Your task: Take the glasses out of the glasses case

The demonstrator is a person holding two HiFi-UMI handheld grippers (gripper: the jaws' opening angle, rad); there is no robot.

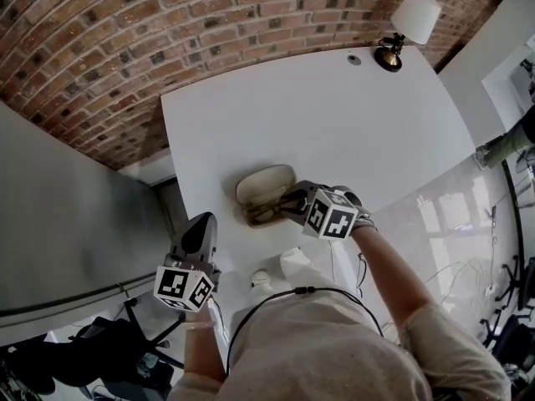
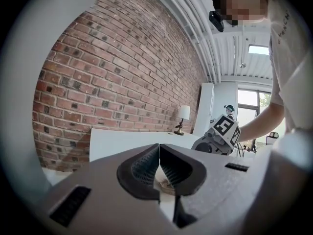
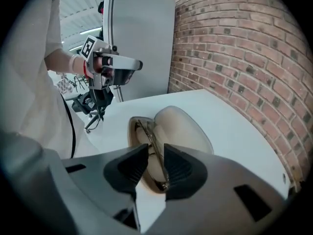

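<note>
Right tool point(image 3: 156, 148) wide astride the glasses point(image 3: 148, 136); left tool point(image 2: 159, 168) shut, idle. The unsteadied case point(image 3: 182, 126) could lift or skid along the bench's near edge.

1. The glasses case point(image 1: 266, 184) lies open on the counter point(image 1: 318, 124), near its front edge.
2. The glasses point(image 1: 272, 210) lie in its nearer half.
3. The right tongs point(image 3: 155, 153) hang over the case's right end.
4. The left tongs point(image 1: 201, 224) are left of the case, at the counter's left edge.
5. A lamp point(image 1: 405, 25) stands at the far right corner, with a brick wall point(image 1: 167, 32) behind.
</note>
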